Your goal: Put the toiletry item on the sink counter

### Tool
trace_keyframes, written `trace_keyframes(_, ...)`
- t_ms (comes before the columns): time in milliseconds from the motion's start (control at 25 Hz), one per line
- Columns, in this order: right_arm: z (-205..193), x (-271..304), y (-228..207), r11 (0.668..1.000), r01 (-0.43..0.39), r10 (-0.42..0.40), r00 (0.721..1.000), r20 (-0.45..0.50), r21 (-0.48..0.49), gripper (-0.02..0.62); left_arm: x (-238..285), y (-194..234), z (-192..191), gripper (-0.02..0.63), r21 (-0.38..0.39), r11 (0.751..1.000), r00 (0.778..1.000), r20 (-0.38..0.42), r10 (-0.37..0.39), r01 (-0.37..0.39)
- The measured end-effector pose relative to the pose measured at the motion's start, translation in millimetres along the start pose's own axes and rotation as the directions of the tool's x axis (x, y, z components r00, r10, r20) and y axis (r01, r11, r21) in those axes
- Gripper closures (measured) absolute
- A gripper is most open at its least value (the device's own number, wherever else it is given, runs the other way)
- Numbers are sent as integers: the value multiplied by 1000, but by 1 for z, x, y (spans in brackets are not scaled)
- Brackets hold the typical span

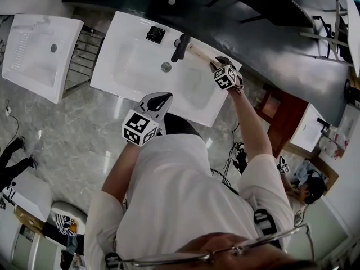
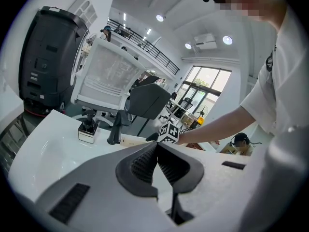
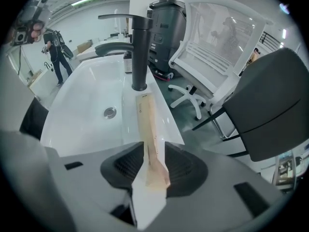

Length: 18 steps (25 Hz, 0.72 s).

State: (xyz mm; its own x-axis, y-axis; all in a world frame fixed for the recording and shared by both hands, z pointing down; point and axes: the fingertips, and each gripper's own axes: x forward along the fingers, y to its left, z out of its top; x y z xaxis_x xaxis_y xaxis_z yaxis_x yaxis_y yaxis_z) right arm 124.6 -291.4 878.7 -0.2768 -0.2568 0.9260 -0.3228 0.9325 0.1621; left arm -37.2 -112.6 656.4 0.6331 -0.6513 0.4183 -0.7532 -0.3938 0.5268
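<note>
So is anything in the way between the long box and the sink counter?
Nothing visible. The long beige cardboard box already lies on the back rim of the white sink counter, just short of the black faucet, between the right gripper's open jaws.

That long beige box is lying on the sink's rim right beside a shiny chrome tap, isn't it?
Not quite. The tap is matte black, not shiny chrome, as the right gripper view shows. The long beige box does lie on the sink's rim right beside it.

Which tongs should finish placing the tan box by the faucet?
Right. Right tongs straddle the long tan cardboard box on the white sink rim by the black faucet; left tongs are shut, off it.
</note>
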Motion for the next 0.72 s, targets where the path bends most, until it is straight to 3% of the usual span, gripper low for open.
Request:
trace_keyframes(400,12,-34,4,1000,23,-23,999,37,1,460,-9,-8,2,603,17,1000,1000,18,-22,21)
trace_keyframes(720,30,-70,0,998,57,-60,993,98,39,507,-9,-14,9,603,50,997,998,23,-58,57)
